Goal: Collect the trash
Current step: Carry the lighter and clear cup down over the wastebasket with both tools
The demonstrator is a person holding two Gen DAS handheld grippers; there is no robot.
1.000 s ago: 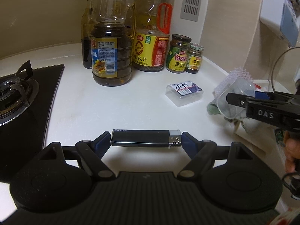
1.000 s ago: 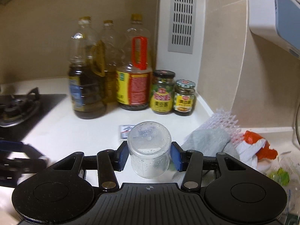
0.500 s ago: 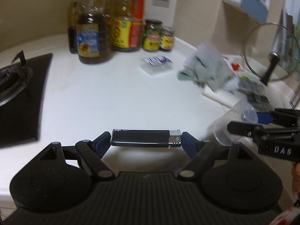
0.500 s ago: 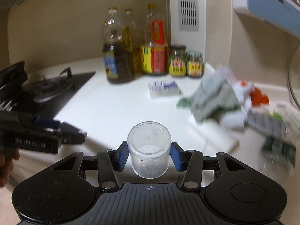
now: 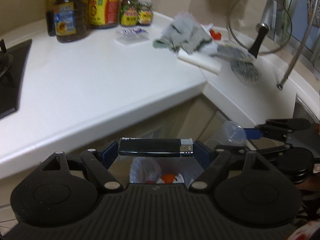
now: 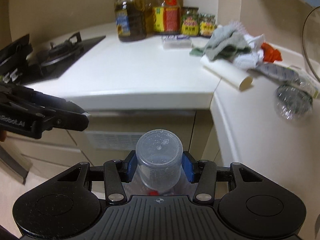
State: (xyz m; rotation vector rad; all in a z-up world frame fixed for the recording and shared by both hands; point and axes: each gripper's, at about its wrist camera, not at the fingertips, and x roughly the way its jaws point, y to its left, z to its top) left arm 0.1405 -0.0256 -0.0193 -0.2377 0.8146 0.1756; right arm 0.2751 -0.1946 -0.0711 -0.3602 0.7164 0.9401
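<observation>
Crosswise, black lighter clamped end-to-end in left gripper fingers, metal cap rightward; right gripper fingers pinching plastic cup.

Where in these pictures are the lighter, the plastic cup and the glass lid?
lighter (image 5: 150, 147), left wrist view, black body.
plastic cup (image 6: 159, 156), right wrist view, side wall.
glass lid (image 5: 240, 18), left wrist view, glass pane.

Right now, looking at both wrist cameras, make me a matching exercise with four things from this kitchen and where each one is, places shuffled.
Things:
1. lighter
2. clear plastic cup
3. grey cloth
4. dark oil bottle

Places:
A. on the white board on the counter
B. between the left gripper's pads
C. standing at the back wall beside other bottles
D. between the right gripper's pads

Pairs: 1-B, 2-D, 3-A, 4-C
</observation>
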